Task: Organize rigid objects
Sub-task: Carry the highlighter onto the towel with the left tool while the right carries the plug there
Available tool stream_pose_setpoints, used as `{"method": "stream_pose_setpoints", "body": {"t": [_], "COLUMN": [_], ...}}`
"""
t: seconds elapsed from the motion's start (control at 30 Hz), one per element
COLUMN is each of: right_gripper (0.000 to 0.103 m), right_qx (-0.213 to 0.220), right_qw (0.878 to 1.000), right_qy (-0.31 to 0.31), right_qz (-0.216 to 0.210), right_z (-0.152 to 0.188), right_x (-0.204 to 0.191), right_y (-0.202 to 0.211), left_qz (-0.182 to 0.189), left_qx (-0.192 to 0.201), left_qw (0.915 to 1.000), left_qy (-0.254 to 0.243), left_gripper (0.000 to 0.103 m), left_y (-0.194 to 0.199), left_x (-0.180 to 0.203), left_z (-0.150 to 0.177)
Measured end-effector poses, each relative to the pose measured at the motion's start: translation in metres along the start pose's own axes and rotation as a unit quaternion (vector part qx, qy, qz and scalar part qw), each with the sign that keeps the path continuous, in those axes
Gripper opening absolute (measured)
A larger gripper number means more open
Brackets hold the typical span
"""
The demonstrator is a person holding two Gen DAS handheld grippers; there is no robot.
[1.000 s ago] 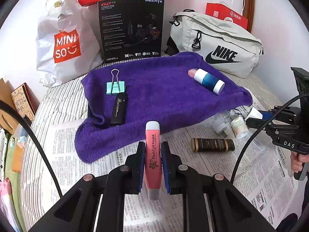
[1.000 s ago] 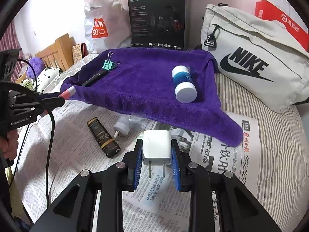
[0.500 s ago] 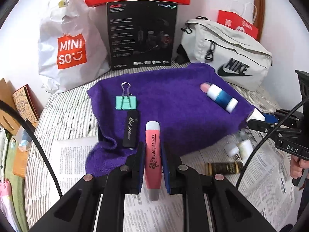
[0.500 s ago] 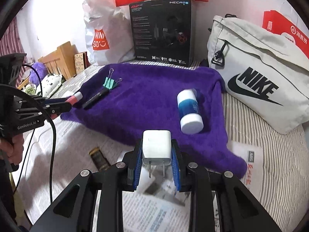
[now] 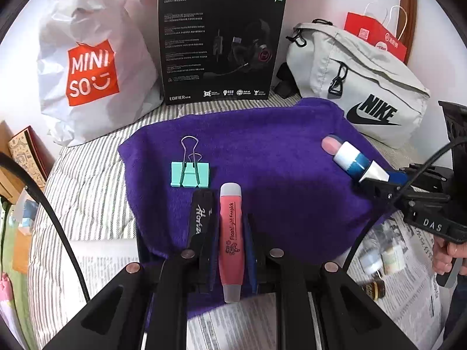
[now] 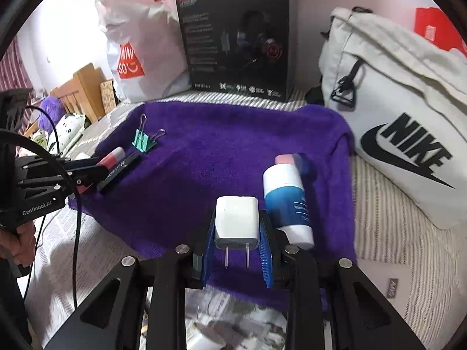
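1. The left gripper (image 5: 230,233) had its jaws pinched on a pink flashlight earpick (image 5: 231,239), long axis along the fingers, grey cap pointing far, over the near edge of the purple towel (image 5: 262,151).
2. The right gripper (image 6: 237,233) had its blue-padded jaws clamped on a white charger plug (image 6: 236,222), two prongs pointing near, also over the towel's near edge.
3. Just left of the earpick in the left view, a black bar (image 5: 201,218) with white script lay on the towel; whether they touched, can't tell.
4. A teal binder clip (image 5: 189,174) sat just beyond the black bar, wire handles pointing far.
5. A blue-and-white bottle (image 6: 287,201) with a pink far end lay on its side on the towel's right part, just right of the charger.
6. The towel lay on a striped bed cover (image 5: 87,169), with newspaper (image 5: 102,265) under its near edge.
7. Small bottles (image 5: 379,259) on the newspaper at near right were blurred.
8. Far side, left to right: white Miniso bag (image 5: 87,67), black headset box (image 5: 219,43), grey Nike bag (image 5: 359,87), red paper bag (image 5: 376,38).
9. A person's hand (image 6: 20,242) gripped the left tool's handle at the left edge of the right view.
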State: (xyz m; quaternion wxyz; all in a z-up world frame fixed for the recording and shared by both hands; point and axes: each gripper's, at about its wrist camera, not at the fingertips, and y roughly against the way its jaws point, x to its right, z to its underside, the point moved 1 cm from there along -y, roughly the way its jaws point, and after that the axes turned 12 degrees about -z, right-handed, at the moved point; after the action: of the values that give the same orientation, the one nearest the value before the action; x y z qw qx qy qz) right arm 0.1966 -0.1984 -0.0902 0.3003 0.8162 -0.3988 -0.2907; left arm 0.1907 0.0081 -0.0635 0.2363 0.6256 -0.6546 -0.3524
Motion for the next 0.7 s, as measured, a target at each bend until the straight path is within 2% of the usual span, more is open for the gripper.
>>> {"method": "stream_pose_setpoints", "body": {"t": [0.33, 0.5, 0.7], "right_gripper": [0.027, 0.027, 0.028], "right_qx": [-0.033, -0.033, -0.03], "right_qw": [0.999, 0.999, 0.999], "right_qy": [-0.01, -0.003, -0.001], "right_qz": [-0.004, -0.006, -0.016], "right_z": [0.004, 0.004, 0.005], "right_x": [0.006, 0.006, 0.008], "right_y": [-0.03, -0.031, -0.031], "left_qz": [0.01, 0.0, -0.003], "left_qx": [-0.03, -0.046, -0.045], "left_qw": [0.9995, 0.9988, 0.9989], "left_qy": [-0.004, -0.015, -0.013], "left_gripper": [0.016, 0.016, 0.017], "left_y": [-0.029, -0.038, -0.037], "left_x": [0.004, 0.009, 0.01], "left_z": [0.001, 0.001, 0.001]}}
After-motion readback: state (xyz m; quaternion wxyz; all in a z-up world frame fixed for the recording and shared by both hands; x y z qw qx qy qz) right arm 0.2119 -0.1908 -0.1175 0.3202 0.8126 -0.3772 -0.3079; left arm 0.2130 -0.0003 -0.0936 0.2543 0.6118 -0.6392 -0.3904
